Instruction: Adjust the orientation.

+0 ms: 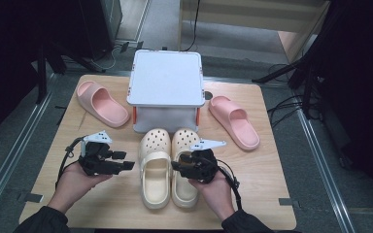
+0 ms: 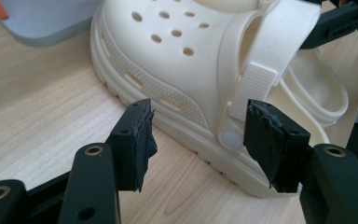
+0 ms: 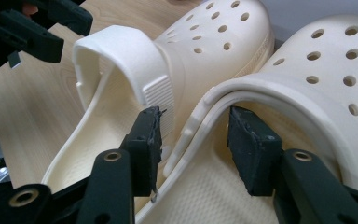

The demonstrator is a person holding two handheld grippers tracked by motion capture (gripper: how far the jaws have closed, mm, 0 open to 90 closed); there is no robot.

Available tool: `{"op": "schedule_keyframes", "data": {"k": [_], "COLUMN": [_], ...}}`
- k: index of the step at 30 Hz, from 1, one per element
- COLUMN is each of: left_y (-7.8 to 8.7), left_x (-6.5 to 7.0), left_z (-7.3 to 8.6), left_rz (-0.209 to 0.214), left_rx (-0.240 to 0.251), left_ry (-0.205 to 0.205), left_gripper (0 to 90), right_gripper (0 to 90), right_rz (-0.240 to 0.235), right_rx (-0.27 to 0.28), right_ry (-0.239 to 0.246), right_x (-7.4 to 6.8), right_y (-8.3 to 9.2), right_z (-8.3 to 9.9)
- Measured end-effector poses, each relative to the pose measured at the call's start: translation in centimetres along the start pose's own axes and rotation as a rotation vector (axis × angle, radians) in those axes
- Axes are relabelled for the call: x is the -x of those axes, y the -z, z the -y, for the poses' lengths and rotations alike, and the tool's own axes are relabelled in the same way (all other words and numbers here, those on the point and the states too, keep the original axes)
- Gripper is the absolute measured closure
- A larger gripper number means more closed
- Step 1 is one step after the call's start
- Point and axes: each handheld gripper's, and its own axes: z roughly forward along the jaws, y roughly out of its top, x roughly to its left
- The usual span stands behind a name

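Note:
Two cream clogs lie side by side, toes away from me, in the middle of the wooden table (image 1: 267, 165): the left clog (image 1: 155, 170) and the right clog (image 1: 186, 141). My left gripper (image 1: 126, 160) is open just left of the left clog (image 2: 168, 56), jaws level with the strap rivet on its outer side and not touching it. My right gripper (image 1: 177, 164) hovers over the right clog's heel opening. It is open, its jaws standing either side of the right clog's (image 3: 321, 70) inner rim and folded strap, with gaps at both pads. The left clog (image 3: 205, 46) lies just beyond.
A grey storage box with a white lid (image 1: 165, 80) stands right behind the clogs' toes. One pink slide (image 1: 102, 103) lies at the back left, another pink slide (image 1: 234, 121) at the right. Bare wood stretches along the front edge and left side.

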Motion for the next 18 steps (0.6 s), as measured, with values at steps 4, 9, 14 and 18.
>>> {"op": "schedule_keyframes", "data": {"k": [4,9,14,18], "left_y": [0.1,-0.3,-0.9,-0.8], "left_x": [0.4,0.8,0.3,-0.3], "left_z": [-0.4,-0.9,-1.8,-2.4], "left_rz": [0.013,0.020,0.022,0.024], "left_rx": [0.013,0.008,-0.002,0.008], "left_ry": [-0.005,-0.028,-0.045,-0.043], "left_gripper": [43.6,42.4,39.7,39.9], "right_gripper": [58.3,50.6,38.8,35.0], "right_rz": [-0.009,0.007,0.037,0.051], "right_rx": [0.013,0.003,0.016,0.028], "right_ry": [0.000,0.004,-0.047,-0.052], "right_x": [-0.3,-0.9,-1.0,-1.3], "right_y": [0.5,0.5,0.3,0.0], "right_z": [0.3,0.7,1.3,1.4]}}
